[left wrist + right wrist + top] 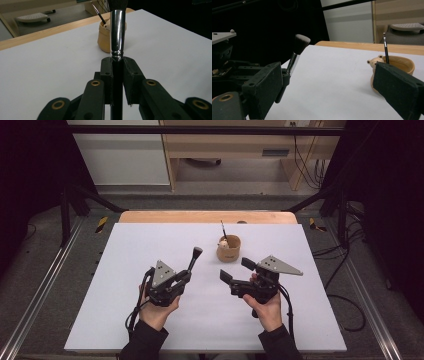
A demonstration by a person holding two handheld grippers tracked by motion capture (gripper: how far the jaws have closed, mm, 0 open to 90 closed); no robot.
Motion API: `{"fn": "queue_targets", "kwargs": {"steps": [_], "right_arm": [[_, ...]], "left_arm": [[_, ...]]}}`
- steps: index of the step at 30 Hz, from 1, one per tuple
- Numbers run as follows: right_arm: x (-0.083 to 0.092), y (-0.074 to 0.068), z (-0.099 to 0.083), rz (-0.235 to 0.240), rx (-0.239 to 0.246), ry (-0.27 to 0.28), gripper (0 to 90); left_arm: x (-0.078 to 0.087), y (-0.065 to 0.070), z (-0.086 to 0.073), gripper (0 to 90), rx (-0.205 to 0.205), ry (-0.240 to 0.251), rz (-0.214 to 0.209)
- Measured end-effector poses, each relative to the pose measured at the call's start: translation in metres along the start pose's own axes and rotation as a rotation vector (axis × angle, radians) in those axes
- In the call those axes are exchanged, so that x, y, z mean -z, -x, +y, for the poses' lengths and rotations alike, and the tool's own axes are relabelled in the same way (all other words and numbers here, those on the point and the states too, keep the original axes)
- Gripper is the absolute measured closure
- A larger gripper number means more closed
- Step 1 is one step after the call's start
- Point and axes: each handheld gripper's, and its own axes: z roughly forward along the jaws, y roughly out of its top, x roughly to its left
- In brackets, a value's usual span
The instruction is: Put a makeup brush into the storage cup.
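My left gripper (187, 276) is shut on the black handle of a thick makeup brush (194, 258), which slants up and away with its dark bristle head on top. In the left gripper view the pads (108, 72) press the handle just below the silver ferrule of the brush (117, 32). My right gripper (236, 269) stands open with nothing between its wide-spread jaws, just in front of a small tan wooden cup (229, 248). A thin black brush (223, 229) stands in the cup. The right gripper view has the makeup brush (298, 48) at left and the cup (401, 64) at right.
Everything rests on a white sheet (150, 240) over a wooden table (200, 216). A black frame with rails surrounds the table. The cup rim carries a little bear figure (375, 60). Cables lie on the floor at the right (345, 255).
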Motion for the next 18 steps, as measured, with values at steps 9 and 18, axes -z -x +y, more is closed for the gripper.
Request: {"fn": "queue_targets", "kwargs": {"steps": [9, 18], "right_arm": [[-0.012, -0.007, -0.005, 0.023, -0.022, -0.014, 11.6], [-0.023, -0.011, -0.010, 0.041, -0.060, -0.029, 16.8]], "left_arm": [[-0.007, 0.012, 0.000, 78.6, -0.008, 0.010, -0.007], [-0.013, 0.025, 0.000, 78.6, -0.005, 0.019, -0.024]]}}
